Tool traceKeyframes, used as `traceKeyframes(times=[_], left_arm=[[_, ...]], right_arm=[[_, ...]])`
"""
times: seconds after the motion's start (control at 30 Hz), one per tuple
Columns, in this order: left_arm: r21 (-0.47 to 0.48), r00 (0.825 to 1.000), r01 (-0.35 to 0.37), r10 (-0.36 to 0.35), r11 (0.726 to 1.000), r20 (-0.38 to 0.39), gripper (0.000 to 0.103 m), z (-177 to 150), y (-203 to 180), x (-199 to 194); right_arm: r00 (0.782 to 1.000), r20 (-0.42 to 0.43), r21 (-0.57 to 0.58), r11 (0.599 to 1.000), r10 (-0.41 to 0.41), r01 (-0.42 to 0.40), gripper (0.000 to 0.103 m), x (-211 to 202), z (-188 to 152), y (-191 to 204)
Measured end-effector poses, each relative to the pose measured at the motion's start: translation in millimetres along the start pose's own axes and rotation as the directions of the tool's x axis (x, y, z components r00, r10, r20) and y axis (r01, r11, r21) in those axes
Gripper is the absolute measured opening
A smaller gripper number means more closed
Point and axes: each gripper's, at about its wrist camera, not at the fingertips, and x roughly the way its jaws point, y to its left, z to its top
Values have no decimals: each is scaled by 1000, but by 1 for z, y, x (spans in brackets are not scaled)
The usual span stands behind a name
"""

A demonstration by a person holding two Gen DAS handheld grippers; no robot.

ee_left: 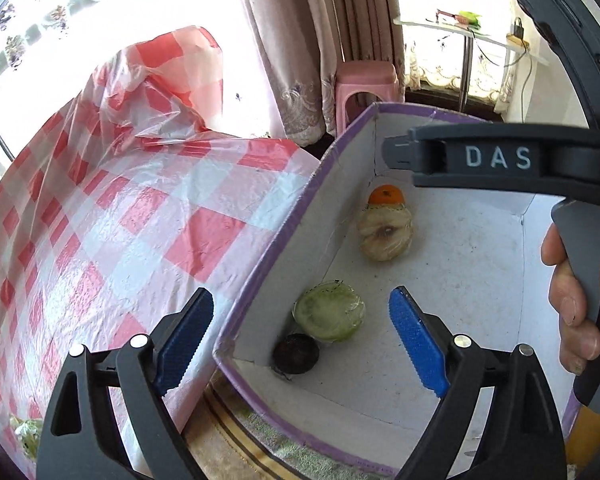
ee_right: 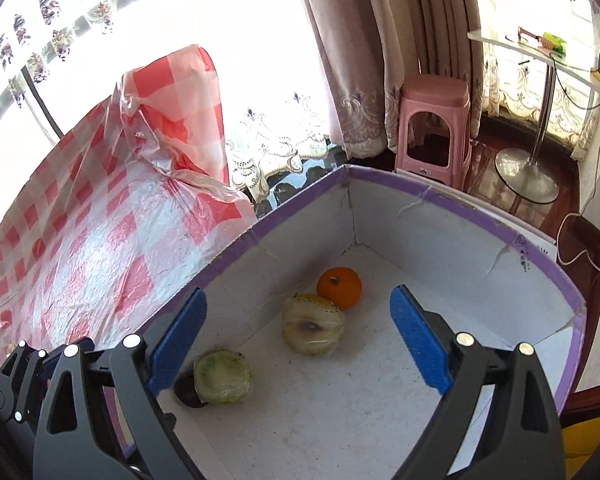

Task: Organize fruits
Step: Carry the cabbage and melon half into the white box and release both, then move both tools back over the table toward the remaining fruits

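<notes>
A: Both tools stood over the box (ee_right: 440, 208) — left tool (ee_left: 300, 344) and right tool (ee_right: 296, 344) each with jaws wide, nothing between the pads.

B: Fruits?

A: Four lay in the box along its left wall: orange (ee_right: 339, 287), pale fruit (ee_right: 312, 325), green fruit (ee_right: 222, 376), and a dark fruit (ee_left: 296, 353) in the near corner, touching the green one.

B: Step?

A: Judged a release just done. Next likely a reach back to the table (ee_left: 120, 220) — something greenish (ee_left: 27, 432) sat at its near edge, too blurred to name.
</notes>
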Motion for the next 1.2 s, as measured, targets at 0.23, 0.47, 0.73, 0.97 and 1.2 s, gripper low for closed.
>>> traceKeyframes(times=[0.23, 0.47, 0.73, 0.97, 1.2], left_arm=[[-191, 996, 1, 16, 982, 88, 87, -27, 42, -43], [-354, 989, -33, 83, 935, 126, 87, -74, 87, -91], [-509, 981, -127, 184, 851, 63, 88, -144, 135, -137], [-594, 934, -290, 356, 750, -7, 99, -204, 167, -182], [-623, 933, -267, 358, 735, 22, 98, -241, 187, -209]], right_arm=[[997, 53, -137, 990, 52, -44, 97, -31, -13, 39], [994, 70, -293, 955, 79, -55, 99, -49, -35, 102], [990, 92, -505, 862, 110, -49, 101, -71, -78, 188], [986, 79, -613, 787, 145, -66, 101, -85, -113, 238], [974, -10, -676, 716, 225, -172, 101, -88, -137, 267]])
